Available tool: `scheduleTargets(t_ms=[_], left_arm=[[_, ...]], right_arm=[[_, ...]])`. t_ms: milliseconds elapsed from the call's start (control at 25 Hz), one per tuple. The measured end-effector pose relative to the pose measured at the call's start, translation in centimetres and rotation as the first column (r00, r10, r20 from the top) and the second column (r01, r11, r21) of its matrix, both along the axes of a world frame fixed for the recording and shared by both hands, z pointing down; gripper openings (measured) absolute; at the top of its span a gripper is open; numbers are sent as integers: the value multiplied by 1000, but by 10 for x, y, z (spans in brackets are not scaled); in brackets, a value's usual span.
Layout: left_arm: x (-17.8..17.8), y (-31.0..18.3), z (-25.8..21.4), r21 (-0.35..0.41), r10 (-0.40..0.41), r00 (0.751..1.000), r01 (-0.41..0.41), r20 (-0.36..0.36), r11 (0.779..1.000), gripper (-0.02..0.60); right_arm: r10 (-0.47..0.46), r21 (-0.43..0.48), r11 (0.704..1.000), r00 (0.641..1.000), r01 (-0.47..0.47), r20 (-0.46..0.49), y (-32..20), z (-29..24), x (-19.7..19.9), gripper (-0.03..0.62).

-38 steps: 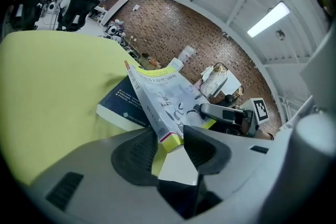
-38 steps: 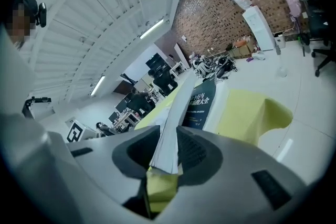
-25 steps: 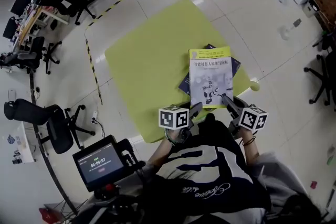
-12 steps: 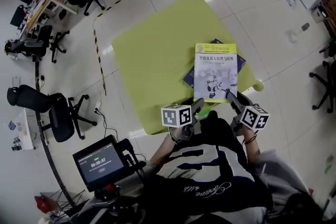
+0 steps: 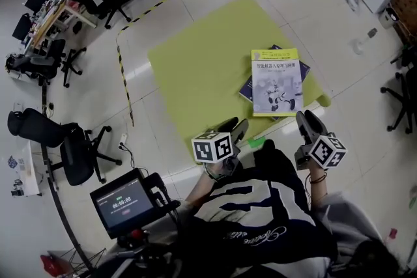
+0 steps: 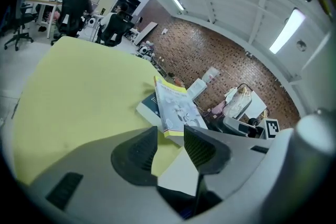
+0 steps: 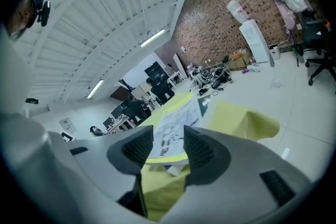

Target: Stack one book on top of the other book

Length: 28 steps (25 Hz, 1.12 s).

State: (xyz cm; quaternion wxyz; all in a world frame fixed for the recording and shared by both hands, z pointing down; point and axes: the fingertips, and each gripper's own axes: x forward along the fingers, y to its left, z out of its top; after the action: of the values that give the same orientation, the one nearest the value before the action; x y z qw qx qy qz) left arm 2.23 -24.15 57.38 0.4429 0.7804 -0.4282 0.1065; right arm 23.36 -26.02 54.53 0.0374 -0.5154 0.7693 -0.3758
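While both hang empty, left gripper (image 5: 238, 125) wide, right gripper (image 5: 309, 121) jaws just opening, yellow book (image 5: 277, 81) lies skewed atop blue book (image 5: 245, 90), mat (image 5: 195, 55) 4 o'clock; nudge could slide it off.

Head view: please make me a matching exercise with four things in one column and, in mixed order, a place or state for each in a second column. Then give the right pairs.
Column one
1. yellow book
2. blue book
3. left gripper
4. small screen

Column two
A. lies underneath, mostly covered
B. at the lower left of the head view, lit
C. lies on top, cover facing up
D. jaws apart, nothing between them

Pairs: 1-C, 2-A, 3-D, 4-B
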Motion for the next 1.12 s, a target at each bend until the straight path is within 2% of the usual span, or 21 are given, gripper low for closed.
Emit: scheduleTargets(t_ms=[160,320,480,560,720,800,840,1120], left_arm=[[-28,17,-32,79,30,998,-26,-48,997,161],[-53,43,-53,126,80,992,-67,-100,990,161],[-67,76,-55,137,161,982,-147,-102,980,161],[-73,92,-53,126,187,977,-173,-106,977,160],[-76,121,-55,132,230,968,-216,-99,967,96],[-77,133,-56,141,244,967,-232,-74,963,27],[-78,138,-58,145,246,967,-235,-65,961,5],[-81,159,-66,164,190,980,-179,-57,970,5]], right_arm=[[-23,87,996,999,21,24,28,-36,-56,176],[-27,139,990,998,18,63,67,-56,-110,173],[-27,126,992,999,23,37,113,-53,-152,166],[-34,104,994,999,33,3,136,-47,-167,141],[-29,96,995,998,34,-50,168,-50,-181,81],[-14,95,995,998,19,-61,178,-52,-182,-3],[-10,95,995,998,16,-63,182,-53,-182,-3],[-61,122,991,998,63,-20,201,-64,-187,-3]])
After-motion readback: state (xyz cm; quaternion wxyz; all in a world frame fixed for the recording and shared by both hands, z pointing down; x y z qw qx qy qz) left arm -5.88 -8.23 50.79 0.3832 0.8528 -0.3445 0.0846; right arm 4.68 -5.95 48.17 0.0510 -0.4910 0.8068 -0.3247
